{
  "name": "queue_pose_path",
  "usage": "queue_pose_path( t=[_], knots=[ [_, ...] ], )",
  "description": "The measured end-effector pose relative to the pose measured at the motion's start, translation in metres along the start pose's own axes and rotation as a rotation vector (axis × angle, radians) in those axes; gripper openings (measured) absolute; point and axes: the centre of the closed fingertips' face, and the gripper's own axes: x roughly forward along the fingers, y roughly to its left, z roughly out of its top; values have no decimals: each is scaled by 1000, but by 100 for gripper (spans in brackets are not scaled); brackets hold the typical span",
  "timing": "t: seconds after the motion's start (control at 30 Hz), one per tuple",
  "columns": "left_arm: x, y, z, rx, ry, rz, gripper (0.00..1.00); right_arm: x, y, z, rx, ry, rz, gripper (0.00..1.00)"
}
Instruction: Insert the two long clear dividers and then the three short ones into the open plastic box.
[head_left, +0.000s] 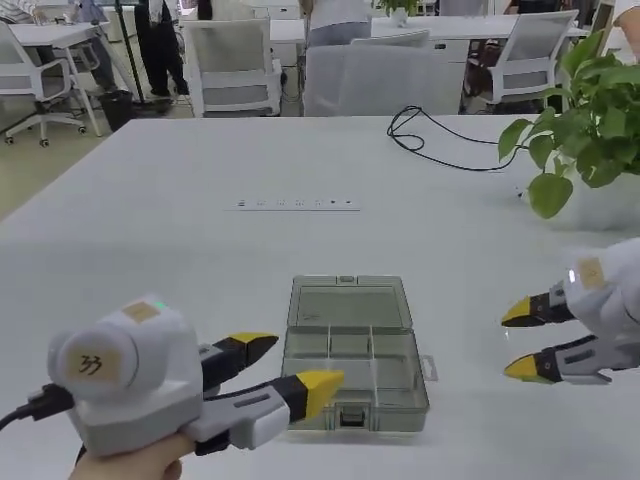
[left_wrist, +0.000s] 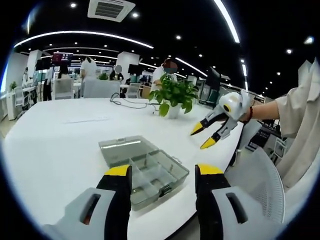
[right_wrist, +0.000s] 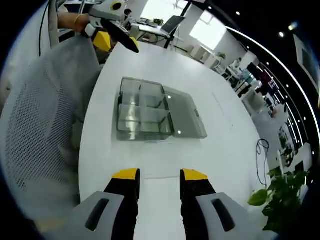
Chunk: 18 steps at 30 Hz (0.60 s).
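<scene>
In the head view the box (head_left: 395, 408) sat open on the table (head_left: 200, 260), near its front edge, with its lid (head_left: 345, 300) laid flat behind it. Clear dividers (head_left: 350, 356) stood inside, one running across and shorter ones cutting the tray into cells, so the inserting looked done or close to it, though their exact number could not be counted. The left gripper (head_left: 293, 366) hung just left of the box, one yellow tip at the front corner, its jaws apart and holding nothing. Its body bore a label (head_left: 91, 366) reading "33". The right gripper (head_left: 521, 340) hovered well to the right of the box, its jaws apart and empty too. In the left gripper view the box lay just ahead of the spread jaws, its cells plain, with the right gripper beyond it and a plant (left_wrist: 172, 97) further back. In the right gripper view the box lay ahead between the parted tips, and the cell walls showed as pale lines. No writing on the box could be read.
</scene>
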Motion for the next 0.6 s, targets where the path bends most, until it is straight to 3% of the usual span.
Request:
queue_pose_path(
  t=[0.2, 0.6],
  knots=[
    [3, -8, 2, -56, -14, -37, 43, 2, 3, 43, -65, -68, -18, 32],
    [9, -15, 6, -132, -18, -93, 30, 13, 14, 98, -180, -158, -19, 32]
  ],
)
